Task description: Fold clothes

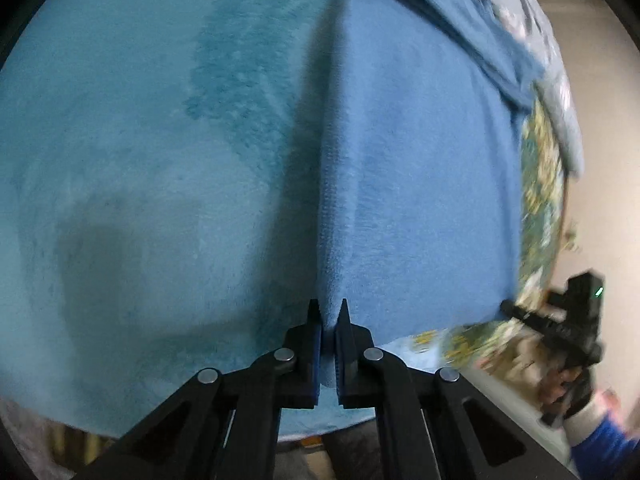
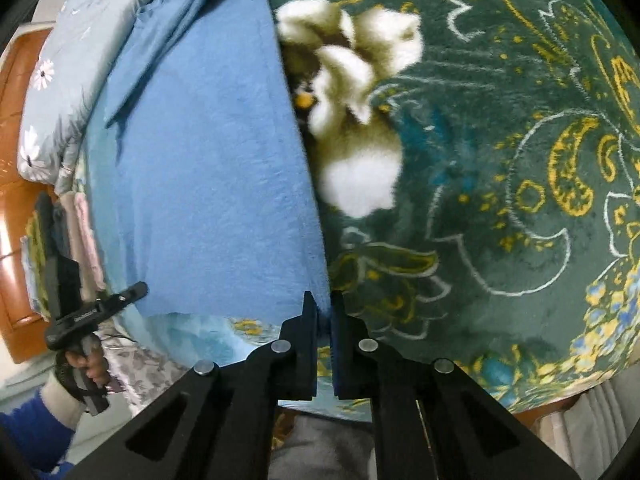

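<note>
A blue fleece garment point(image 1: 420, 184) lies spread on a bed, its collar end far away. My left gripper point(image 1: 329, 312) is shut on the garment's near left corner, the cloth pinched between its fingers. In the right wrist view the same garment point(image 2: 208, 168) fills the left half, and my right gripper point(image 2: 322, 306) is shut on its near right corner. Each view also shows the other gripper point(image 1: 560, 320) point(image 2: 92, 312) held in a hand at the garment's hem.
A light teal blanket point(image 1: 140, 180) covers the bed to the left of the garment. A dark green floral blanket point(image 2: 500, 160) lies to its right. A floral pillow point(image 2: 68, 88) rests at the far end, by an orange wooden headboard point(image 2: 16, 208).
</note>
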A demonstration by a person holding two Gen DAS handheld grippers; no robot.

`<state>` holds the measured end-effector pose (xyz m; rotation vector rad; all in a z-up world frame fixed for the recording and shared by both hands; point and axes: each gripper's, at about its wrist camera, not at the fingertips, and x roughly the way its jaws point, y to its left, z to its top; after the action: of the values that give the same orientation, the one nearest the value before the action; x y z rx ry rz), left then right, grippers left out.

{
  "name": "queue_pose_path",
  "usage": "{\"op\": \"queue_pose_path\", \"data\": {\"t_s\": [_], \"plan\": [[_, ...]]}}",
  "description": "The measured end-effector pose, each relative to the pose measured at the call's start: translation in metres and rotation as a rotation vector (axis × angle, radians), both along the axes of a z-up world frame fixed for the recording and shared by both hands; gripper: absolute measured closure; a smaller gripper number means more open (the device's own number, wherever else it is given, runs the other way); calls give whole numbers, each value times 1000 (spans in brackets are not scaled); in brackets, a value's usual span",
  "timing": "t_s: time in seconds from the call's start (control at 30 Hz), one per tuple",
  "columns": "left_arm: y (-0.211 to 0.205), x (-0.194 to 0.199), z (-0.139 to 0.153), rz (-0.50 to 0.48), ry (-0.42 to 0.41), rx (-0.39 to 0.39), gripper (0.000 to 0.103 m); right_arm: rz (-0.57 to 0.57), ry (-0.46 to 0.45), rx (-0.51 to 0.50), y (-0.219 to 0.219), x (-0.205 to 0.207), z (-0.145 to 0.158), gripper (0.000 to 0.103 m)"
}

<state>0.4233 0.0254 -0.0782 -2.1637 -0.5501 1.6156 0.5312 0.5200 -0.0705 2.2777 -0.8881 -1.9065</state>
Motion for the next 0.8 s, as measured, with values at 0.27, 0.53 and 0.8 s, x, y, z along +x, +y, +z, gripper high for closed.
{"op": "queue_pose_path", "data": {"t_s": [0.27,0.53,0.8], "plan": [[-32,-80,69,194,84,214,98,-173,243,-201,37,-68,58,98],[-14,-181,75,350,124,241,98,-209,389,-223,38,-171,76,98],[9,-264,32,512,76,246,98,-275,361,-181,52,-261,40,98]]}}
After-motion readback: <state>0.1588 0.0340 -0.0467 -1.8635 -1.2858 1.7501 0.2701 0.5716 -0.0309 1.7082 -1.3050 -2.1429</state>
